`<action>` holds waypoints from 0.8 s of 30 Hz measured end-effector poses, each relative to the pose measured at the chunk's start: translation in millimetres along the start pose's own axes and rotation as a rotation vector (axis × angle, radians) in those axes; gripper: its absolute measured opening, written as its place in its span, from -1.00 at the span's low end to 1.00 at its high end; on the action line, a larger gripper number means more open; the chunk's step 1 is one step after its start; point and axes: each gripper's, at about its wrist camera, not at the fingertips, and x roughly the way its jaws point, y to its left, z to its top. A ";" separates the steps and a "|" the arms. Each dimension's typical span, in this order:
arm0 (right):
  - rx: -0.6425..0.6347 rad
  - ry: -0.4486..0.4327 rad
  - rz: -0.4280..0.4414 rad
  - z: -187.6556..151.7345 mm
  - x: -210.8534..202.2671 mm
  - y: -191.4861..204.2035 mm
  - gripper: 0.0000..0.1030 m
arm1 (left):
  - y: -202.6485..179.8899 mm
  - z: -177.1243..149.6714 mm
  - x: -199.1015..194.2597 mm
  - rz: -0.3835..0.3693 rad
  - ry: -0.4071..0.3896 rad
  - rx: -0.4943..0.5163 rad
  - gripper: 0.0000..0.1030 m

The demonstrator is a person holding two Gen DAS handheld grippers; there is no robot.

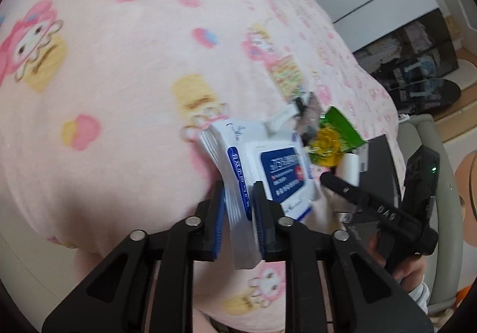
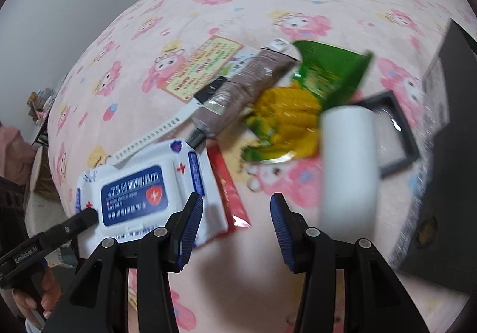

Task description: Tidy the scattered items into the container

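A white and blue wet-wipes pack (image 1: 268, 166) lies on the pink cartoon blanket (image 1: 119, 94), and my left gripper (image 1: 238, 204) is shut on its near edge. In the right wrist view the same wipes pack (image 2: 143, 193) sits at lower left with the left gripper (image 2: 88, 218) on its corner. My right gripper (image 2: 237, 207) hovers open over bare blanket, nothing between its pads. Scattered beyond it are a white cylinder (image 2: 348, 160), a green and yellow corn packet (image 2: 298, 112), a brown tube (image 2: 241, 91), a white watch strap (image 2: 155, 133) and a red sachet (image 2: 229, 184).
A dark grey box (image 2: 453, 184) stands at the right edge of the blanket, with a grey square frame (image 2: 396, 130) beside it. A printed leaflet (image 2: 202, 64) lies behind the tube. A hand (image 2: 44, 300) holds the left gripper's handle.
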 end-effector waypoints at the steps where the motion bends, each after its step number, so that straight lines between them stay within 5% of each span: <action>1: -0.009 0.010 0.007 2.4 4.6 3.0 -0.16 | 1.8 0.7 2.4 0.000 0.009 -0.002 -0.61; 8: -0.018 0.047 0.124 3.4 26.7 29.5 -0.11 | -2.0 4.5 4.8 0.065 -0.019 0.023 -0.53; 13: -0.097 0.083 0.147 -12.2 15.7 47.0 -0.11 | -3.2 1.3 2.4 0.030 0.010 0.066 -0.52; 16: -0.112 0.099 0.109 -25.5 4.3 50.1 -0.12 | -7.5 -2.4 -2.0 -0.008 0.051 0.115 -0.44; 24: -0.045 0.097 0.098 -21.5 1.6 34.5 -0.12 | -8.7 7.0 6.6 0.063 0.033 0.130 -0.36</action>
